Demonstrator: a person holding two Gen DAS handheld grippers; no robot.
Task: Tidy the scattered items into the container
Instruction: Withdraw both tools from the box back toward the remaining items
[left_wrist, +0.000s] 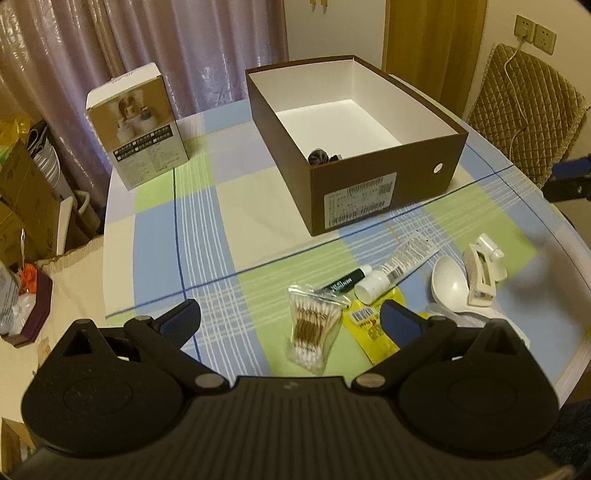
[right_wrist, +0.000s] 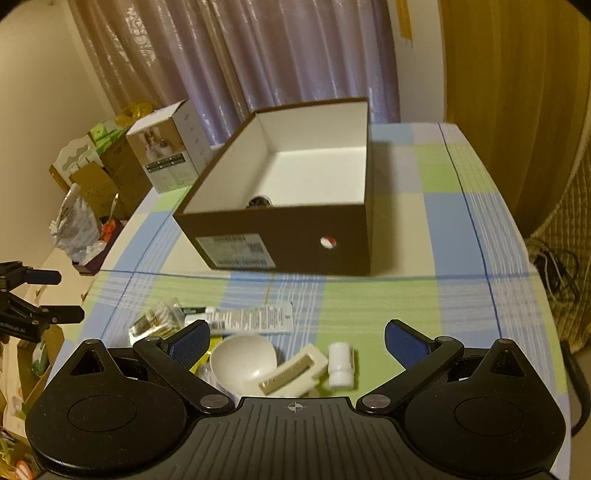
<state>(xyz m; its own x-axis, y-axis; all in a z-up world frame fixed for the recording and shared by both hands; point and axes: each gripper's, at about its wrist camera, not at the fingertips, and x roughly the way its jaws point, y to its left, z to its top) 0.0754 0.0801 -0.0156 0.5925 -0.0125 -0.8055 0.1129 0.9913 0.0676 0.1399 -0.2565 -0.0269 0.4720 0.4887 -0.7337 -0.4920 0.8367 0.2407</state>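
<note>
Both claws gape wide and empty: the left claw (left_wrist: 291, 319) hangs above a packet of cotton swabs (left_wrist: 314, 328) and a yellow sachet (left_wrist: 369, 328), the right claw (right_wrist: 295, 341) above a white spoon (right_wrist: 242, 363), a cream hair clip (right_wrist: 291, 373) and a small white bottle (right_wrist: 340, 364). Beyond them a white tube (right_wrist: 251, 319) and a dark green stick (left_wrist: 341, 282) lie on the checked worktop (right_wrist: 424, 302). Farther back stands the open brown box (right_wrist: 288, 240), one dark item (left_wrist: 318, 156) in its near corner, with a white carton (left_wrist: 138, 125) to its left.
</note>
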